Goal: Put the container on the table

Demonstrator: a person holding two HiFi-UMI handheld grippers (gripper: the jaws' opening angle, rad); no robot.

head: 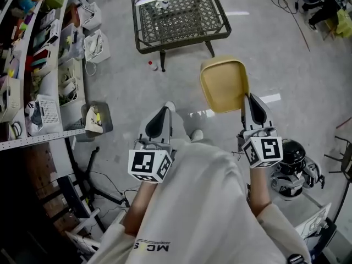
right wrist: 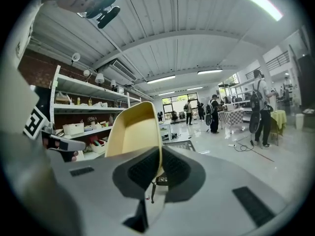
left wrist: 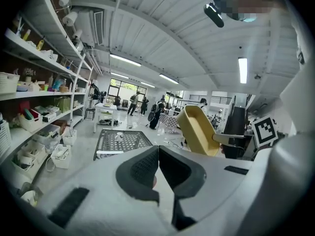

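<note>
Container in the air, not yet on the table.
The right gripper is clamped on the container's near wall and holds it tilted over the floor, well short of the mesh table farther off. The left gripper is closed, nothing in it. The container appears light, stiff, probably smooth plastic; gripped by one thin wall, it may swivel.

Can't tell what the small white thing on the table is, too small. Near edge of the container is hidden behind my right gripper. Shelves are cut off at the left edge. Distant people are too small to read.
</note>
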